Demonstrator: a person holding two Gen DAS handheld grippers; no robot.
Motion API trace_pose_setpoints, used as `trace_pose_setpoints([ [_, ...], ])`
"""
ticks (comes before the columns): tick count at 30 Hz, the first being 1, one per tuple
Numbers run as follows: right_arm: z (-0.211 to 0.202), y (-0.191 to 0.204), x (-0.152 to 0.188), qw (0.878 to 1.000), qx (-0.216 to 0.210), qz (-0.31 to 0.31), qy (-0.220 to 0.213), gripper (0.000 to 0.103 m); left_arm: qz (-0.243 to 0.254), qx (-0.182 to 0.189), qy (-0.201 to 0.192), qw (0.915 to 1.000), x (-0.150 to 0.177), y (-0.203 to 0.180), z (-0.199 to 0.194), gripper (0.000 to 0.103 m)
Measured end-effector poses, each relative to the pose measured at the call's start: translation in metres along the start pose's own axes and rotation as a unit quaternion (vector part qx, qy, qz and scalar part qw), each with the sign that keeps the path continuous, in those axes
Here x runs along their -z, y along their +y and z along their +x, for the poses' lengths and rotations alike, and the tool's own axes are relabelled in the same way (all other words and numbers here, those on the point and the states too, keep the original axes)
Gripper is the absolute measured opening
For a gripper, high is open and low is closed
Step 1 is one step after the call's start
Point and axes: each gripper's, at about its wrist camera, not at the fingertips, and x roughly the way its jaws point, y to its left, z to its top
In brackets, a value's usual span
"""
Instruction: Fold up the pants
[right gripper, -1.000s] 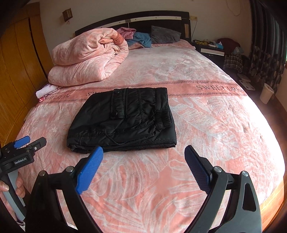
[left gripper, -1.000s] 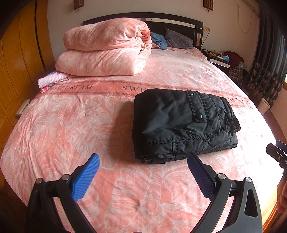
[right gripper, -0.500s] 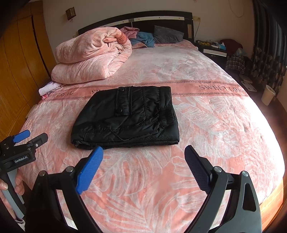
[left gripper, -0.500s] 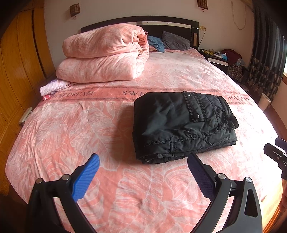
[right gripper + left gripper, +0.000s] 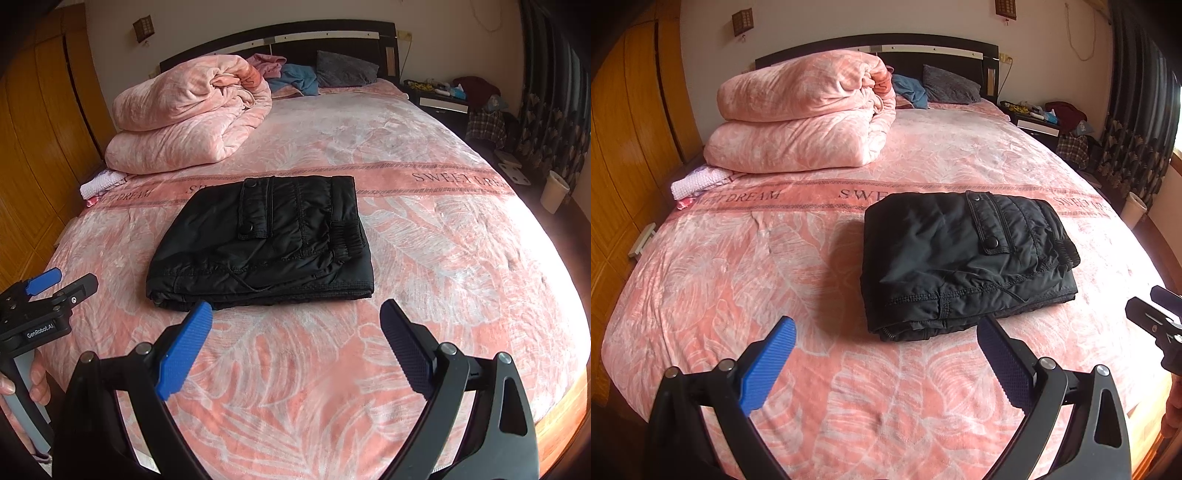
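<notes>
My left gripper (image 5: 886, 363) and right gripper (image 5: 295, 343) hang released, holding nothing; the pants (image 5: 964, 258) lie folded mid-bed (image 5: 775, 258), just beyond. I judge only squaring the near edges remains

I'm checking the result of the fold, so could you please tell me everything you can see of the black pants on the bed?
The black pants lie folded into a compact, roughly rectangular stack on the pink bedspread, near the printed band. The fabric looks padded and slightly shiny, with stitched seams. On top are a flap pocket with snap buttons and a ribbed elastic section; a thin cord trails near the front edge. Layered edges show along the near side. Only the bedspread touches them; both grippers, left and right, are open and clear.
</notes>
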Motion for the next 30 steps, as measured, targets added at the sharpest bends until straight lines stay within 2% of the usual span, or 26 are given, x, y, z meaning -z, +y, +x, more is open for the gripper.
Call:
trace_pose_setpoints([
  [30, 0.017, -0.005, 0.002, 1.0, 0.007, 0.0, 0.013, 0.093, -0.004, 0.005, 0.009, 0.9999, 0.002, 0.004, 0.013, 0.099],
])
